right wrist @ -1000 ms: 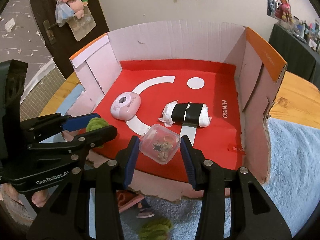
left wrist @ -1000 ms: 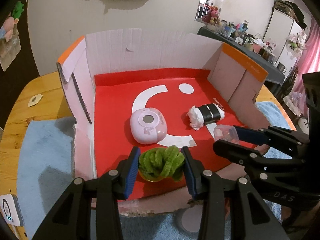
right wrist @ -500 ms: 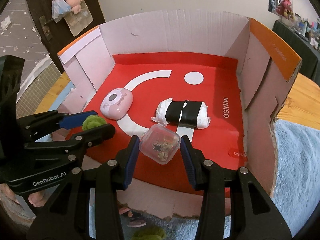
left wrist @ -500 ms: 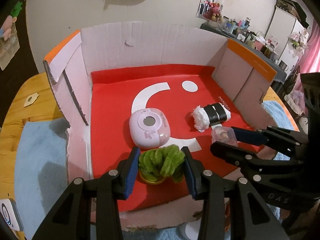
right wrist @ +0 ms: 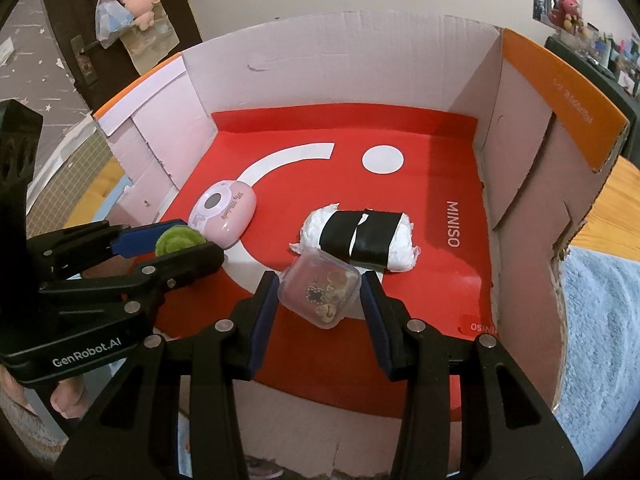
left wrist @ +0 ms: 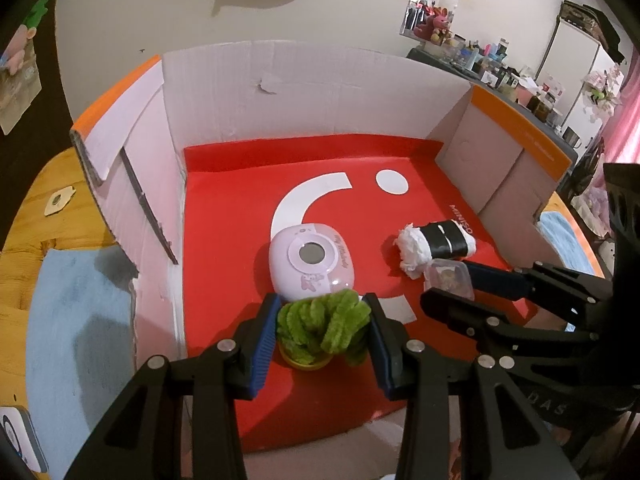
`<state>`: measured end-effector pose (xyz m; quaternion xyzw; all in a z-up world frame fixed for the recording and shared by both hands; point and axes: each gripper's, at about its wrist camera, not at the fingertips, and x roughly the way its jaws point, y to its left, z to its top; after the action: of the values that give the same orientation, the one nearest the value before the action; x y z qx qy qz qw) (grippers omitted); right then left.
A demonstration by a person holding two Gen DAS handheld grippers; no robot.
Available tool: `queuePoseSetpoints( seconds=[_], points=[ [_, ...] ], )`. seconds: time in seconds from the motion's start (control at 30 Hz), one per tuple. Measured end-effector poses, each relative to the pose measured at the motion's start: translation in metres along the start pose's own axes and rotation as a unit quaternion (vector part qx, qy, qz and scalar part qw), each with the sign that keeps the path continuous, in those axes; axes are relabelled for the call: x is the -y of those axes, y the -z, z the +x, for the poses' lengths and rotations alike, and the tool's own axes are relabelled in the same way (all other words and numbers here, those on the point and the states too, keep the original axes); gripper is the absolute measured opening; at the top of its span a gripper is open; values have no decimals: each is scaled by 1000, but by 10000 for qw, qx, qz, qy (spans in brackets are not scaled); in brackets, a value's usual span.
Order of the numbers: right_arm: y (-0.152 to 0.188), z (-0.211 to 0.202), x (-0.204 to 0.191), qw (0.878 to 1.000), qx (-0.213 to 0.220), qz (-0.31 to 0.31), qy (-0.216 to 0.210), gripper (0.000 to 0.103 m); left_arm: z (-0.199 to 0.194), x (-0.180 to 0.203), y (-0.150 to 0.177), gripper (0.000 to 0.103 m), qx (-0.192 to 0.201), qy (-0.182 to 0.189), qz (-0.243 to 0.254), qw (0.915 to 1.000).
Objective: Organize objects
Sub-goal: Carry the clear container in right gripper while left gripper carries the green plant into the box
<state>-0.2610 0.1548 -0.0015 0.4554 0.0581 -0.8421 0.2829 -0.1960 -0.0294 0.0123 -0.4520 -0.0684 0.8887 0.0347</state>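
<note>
My left gripper (left wrist: 322, 322) is shut on a green fuzzy plant in a small yellow pot (left wrist: 322, 330) and holds it over the front of the red-floored cardboard box (left wrist: 224, 240). My right gripper (right wrist: 320, 300) is shut on a small clear plastic case (right wrist: 320, 294) with trinkets inside, over the box's front. In the box lie a pink rounded device (left wrist: 310, 258) and a white roll with black bands (left wrist: 438, 242). The right gripper shows in the left wrist view (left wrist: 456, 286); the left gripper shows in the right wrist view (right wrist: 176, 242).
The box stands on a blue mat (left wrist: 80, 320) over a wooden table (left wrist: 36, 204). Its walls rise at the back and both sides; the front flap lies low. A small white device (left wrist: 20, 444) sits at the mat's near left corner.
Both grippers have moved forward over the box's front edge with their objects still held. The pink device and the white roll have not moved.
</note>
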Motion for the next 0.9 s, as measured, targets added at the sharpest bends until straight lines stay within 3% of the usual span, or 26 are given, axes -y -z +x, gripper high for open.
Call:
queuePoseSetpoints(
  seconds=[0.9],
  points=[
    [-4,0,7,9999,26,104,66,41,8,-3,-6,44,-2,2,-69,10000]
  ],
)
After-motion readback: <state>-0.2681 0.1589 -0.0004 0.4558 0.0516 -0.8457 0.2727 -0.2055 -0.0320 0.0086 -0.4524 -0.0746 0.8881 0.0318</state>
